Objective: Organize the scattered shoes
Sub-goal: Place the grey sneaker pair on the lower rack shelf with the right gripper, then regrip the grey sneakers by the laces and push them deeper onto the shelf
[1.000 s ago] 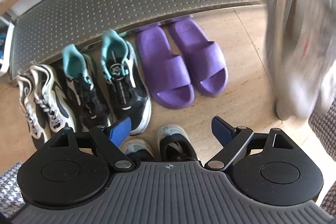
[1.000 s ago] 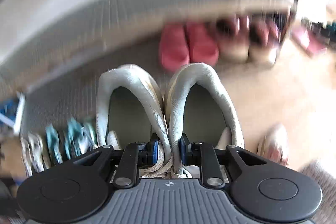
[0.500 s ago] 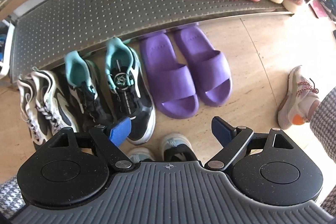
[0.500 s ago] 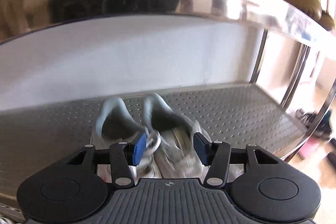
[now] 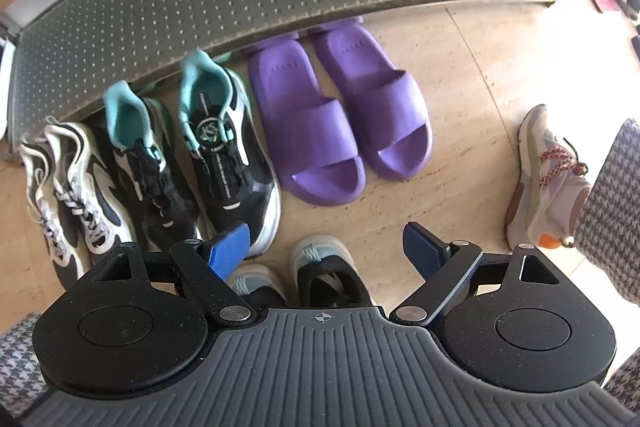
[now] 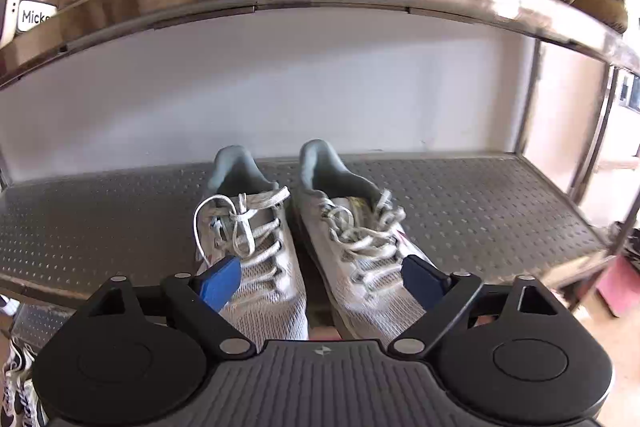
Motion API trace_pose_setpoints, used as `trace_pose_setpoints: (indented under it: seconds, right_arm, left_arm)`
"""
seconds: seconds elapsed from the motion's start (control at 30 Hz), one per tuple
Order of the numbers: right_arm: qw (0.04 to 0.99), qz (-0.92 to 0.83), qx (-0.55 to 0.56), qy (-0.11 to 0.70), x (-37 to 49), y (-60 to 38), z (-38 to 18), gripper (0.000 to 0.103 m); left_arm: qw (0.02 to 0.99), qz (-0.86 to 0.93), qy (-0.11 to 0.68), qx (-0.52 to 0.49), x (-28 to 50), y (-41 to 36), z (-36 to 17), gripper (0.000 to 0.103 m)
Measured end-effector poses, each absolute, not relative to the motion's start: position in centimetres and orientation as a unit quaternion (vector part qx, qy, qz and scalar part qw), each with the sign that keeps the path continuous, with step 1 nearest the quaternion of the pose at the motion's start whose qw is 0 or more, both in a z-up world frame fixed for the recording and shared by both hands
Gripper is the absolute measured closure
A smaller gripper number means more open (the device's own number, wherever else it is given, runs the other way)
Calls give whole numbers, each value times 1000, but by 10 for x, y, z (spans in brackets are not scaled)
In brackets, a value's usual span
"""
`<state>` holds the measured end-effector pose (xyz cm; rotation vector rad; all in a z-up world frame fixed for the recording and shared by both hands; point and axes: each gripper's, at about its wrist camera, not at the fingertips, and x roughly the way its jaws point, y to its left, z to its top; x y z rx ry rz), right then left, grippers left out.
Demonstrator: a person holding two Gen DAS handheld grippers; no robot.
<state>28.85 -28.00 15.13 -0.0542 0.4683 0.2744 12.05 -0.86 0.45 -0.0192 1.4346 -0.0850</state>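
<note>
Right gripper (image 6: 320,277) jaws opening, nothing pinched; I saw 2 grey sneakers (image 6: 256,247) at frame centre; pad could snag laces.

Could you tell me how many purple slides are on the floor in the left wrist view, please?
2. One purple slide lies beside the teal-lined sneakers; the other purple slide is right of it. Both heels sit by the rack's lowest shelf; more could hide underneath.
</note>
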Motion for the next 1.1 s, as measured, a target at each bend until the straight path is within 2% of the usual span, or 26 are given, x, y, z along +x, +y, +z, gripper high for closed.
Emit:
trace_pose_setpoints:
  seconds: [0.23, 0.33, 0.4, 0.43, 0.47, 0.53, 0.63, 0.8, 1.1]
  right_arm:
    - [943, 172, -58, 280, 347, -265, 133, 12]
    - [930, 178, -11, 322, 371, -268, 123, 19]
    - [931, 169, -30, 323, 372, -259, 121, 21]
    - [931, 166, -41, 321, 373, -256, 121, 31]
    - [934, 161, -50, 316, 372, -251, 122, 50]
    - [938, 146, -59, 309, 371, -244, 127, 67]
    - [945, 121, -97, 287, 367, -239, 136, 78]
    - [954, 55, -157, 250, 378, -252, 132, 79]
    - [970, -40, -141, 195, 423, -322, 125, 78]
  left_arm:
    - [734, -38, 678, -5, 130, -13, -13, 15]
    - [729, -37, 684, -8, 134, -13, -18, 15]
    - [725, -38, 688, -8, 135, -14, -21, 15]
    - [721, -38, 692, -8, 135, -15, -23, 15]
    - [718, -39, 694, -8, 135, -16, -24, 15]
    - [716, -41, 697, -6, 135, -18, -26, 15]
    - [714, -42, 699, -1, 135, -22, -27, 15]
    - [709, -34, 705, 8, 134, -23, -34, 15]
    - [690, -19, 723, 16, 134, -16, -53, 15]
